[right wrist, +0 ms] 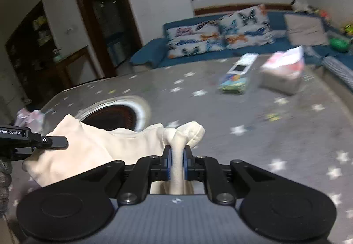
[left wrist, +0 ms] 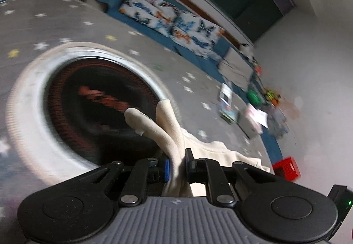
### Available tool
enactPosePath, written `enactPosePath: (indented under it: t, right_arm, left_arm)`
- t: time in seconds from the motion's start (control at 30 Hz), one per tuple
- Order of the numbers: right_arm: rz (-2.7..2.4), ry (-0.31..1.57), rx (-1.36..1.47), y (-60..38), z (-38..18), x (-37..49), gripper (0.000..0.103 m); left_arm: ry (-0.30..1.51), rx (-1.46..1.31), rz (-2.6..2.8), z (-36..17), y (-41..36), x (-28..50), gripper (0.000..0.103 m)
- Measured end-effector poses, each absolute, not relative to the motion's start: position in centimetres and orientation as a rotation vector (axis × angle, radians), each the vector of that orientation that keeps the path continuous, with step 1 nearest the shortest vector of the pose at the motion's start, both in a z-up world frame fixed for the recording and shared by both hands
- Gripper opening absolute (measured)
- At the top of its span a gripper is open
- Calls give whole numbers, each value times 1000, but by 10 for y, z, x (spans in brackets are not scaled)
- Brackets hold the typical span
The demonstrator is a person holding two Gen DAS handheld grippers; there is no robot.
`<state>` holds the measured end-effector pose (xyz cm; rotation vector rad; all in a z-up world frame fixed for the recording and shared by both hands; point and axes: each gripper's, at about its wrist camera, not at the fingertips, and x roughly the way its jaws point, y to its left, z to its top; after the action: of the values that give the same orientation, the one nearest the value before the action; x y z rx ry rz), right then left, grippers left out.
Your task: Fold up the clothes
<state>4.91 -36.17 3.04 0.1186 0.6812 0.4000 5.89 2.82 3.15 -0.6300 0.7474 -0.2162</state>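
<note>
I have the cream garment (right wrist: 92,151) pinched at two separate spots so it hangs spread between my hands, ready to be laid flat for a fold. My left gripper (left wrist: 177,166) is clamped on one bunched edge and my right gripper (right wrist: 176,163) on another. The cloth sits just on my side of the round dark-centred disc (left wrist: 92,107) on the starry grey surface (right wrist: 275,133).

A soft cream fleece garment (right wrist: 92,151) hangs bunched above the grey star-patterned mat (right wrist: 275,133), pinched at 2 gathered folds.
</note>
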Motion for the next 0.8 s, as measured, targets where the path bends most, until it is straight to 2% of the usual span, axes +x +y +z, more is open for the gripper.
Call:
enactPosePath:
  t: [0.5,0.8]
  right_arm:
    - [102,636,90,-487,43,56,9]
    - [0,693,112,-527,7,63,9]
  left_arm:
    - [825,-496,-427,28,-131,112,13]
    - [903,-424,-450,3,-163,119,14]
